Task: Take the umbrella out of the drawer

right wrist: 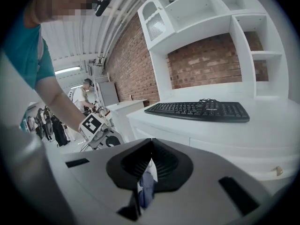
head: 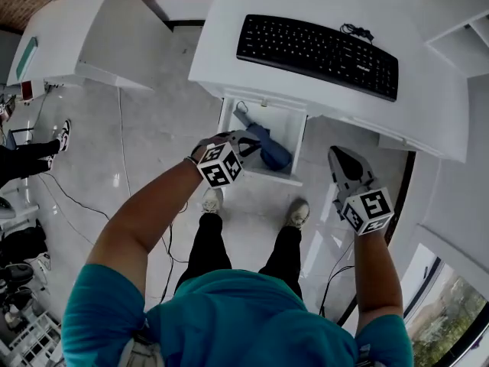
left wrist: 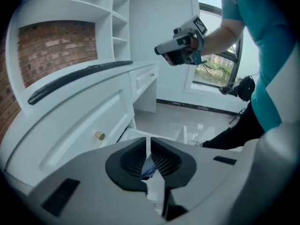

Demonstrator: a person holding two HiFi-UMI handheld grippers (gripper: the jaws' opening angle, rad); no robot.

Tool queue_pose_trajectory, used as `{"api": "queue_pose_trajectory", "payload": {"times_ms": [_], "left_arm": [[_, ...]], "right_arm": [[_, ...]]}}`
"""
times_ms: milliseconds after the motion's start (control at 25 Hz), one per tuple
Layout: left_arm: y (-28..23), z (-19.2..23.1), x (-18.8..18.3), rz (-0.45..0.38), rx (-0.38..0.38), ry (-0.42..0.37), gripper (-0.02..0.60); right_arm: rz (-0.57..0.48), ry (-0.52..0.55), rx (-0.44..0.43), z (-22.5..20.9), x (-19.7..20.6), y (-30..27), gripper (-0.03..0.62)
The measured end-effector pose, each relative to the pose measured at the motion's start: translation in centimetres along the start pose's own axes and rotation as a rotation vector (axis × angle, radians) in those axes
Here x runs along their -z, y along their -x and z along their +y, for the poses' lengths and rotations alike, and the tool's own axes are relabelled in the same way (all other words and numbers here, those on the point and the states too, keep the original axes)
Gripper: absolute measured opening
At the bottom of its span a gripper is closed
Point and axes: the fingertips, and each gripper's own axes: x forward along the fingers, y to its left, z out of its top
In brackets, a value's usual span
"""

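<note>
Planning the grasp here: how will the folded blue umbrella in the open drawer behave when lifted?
The umbrella looks folded short and bundled, so probably light and fairly stiff along its core. Its loose fabric folds may give or slip under a pinch. It lies slanted in the drawer, and its rounded shape might let it roll if nudged.

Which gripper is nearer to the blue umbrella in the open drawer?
Left. The left gripper is at the left side of the drawer, close beside the umbrella. The right gripper is outside the drawer, off to its right.
</note>
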Motion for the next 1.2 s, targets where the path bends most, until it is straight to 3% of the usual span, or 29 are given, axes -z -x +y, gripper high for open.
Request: {"api": "queue_pose_trajectory", "payload": {"times_ms": [200, 480, 840, 1000, 1200], "left_arm": [[-6.7, -0.9, 3.4, 0.111, 0.103, -0.16, 0.086], [-14.7, -0.8, 9.0, 0.28, 0.158, -0.367, 0.194], [-20.5, -1.1, 14.5, 0.473, 0.246, -0.682, 0.298], [-22.6, -2.0, 16.3, 0.535, 0.292, -0.769, 0.321], [-24.6, -2.9, 18.0, 0.586, 0.295, -0.836, 0.336]], "right_arm": [[0.025, 0.003, -0.017, -1.7, 4.8, -2.3, 0.023], [0.036, -0.034, -0.012, -3.4, 10.1, -4.1, 0.023], [0.05, -0.064, -0.02, -5.1, 14.0, -4.5, 0.023], [0.056, -0.076, -0.017, -6.0, 15.3, -4.5, 0.023], [0.061, -0.087, -0.027, -6.0, 16.3, -4.3, 0.021]]}}
